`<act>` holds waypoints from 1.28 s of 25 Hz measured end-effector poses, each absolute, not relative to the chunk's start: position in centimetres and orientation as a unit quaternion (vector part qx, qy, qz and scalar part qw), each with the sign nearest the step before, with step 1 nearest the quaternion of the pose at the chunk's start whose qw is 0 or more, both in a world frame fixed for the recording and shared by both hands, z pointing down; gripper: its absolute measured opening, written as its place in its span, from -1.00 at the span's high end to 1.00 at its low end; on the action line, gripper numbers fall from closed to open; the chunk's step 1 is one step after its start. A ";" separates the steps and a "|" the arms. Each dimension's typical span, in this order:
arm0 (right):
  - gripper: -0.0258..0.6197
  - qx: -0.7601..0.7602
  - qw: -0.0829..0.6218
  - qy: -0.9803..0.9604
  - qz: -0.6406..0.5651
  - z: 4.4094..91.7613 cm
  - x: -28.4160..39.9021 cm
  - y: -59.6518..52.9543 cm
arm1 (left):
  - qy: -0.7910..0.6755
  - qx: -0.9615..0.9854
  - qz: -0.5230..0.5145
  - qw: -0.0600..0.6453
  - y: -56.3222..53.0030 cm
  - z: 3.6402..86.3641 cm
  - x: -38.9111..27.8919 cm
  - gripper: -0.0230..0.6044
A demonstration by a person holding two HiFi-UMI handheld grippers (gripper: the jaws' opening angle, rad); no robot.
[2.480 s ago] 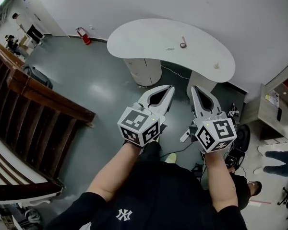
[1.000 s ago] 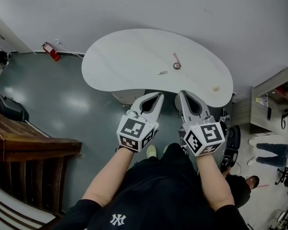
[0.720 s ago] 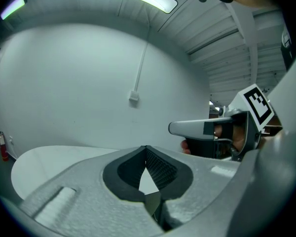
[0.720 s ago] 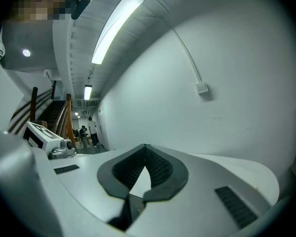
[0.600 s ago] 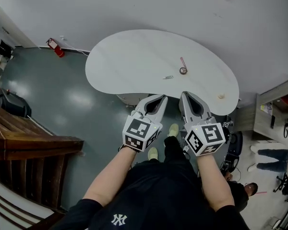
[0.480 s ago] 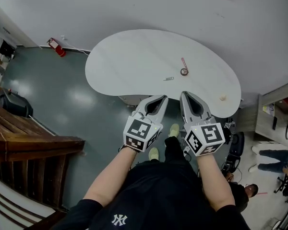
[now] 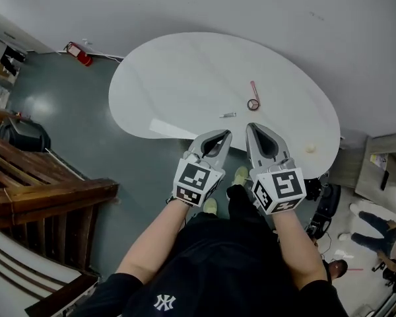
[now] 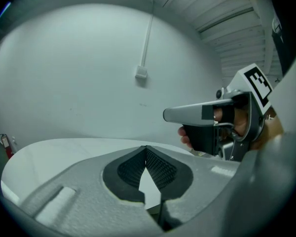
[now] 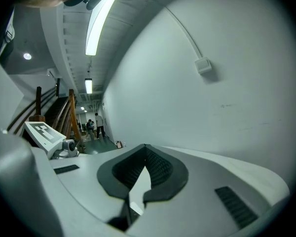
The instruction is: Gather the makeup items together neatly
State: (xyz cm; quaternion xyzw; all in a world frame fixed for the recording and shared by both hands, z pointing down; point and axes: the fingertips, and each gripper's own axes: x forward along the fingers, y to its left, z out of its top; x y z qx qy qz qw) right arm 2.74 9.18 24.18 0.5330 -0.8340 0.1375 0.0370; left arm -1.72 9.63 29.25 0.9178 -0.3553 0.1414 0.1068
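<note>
White worktop (image 7: 185, 78) carries makeup items: a pink stick (image 7: 254, 88), ring (image 7: 253, 104) and silver piece (image 7: 228, 115) mid-right, well apart from a cream blob (image 7: 310, 148) at the right end; left claw (image 7: 225, 135) and right claw (image 7: 250, 127) hover at the near edge, both pinched together, empty.

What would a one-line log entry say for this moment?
left gripper: shut, empty | right gripper: shut, empty | white table: grippers at near edge | small silver item, pink stick, small round item: apart, untouched
</note>
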 end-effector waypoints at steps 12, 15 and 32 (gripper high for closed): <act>0.88 0.482 0.051 -0.856 0.178 28.9 4.2 2.1 | -0.375 0.896 0.219 0.097 3.0 35.1 -0.1 0.90; 0.88 0.478 0.059 -0.857 0.186 30.7 3.6 1.0 | -0.371 0.894 0.229 0.102 1.6 37.1 -0.5 0.90; 0.88 0.542 0.088 -0.801 0.241 39.4 3.2 -2.7 | -0.238 0.898 0.366 0.064 -1.5 51.1 -1.4 0.62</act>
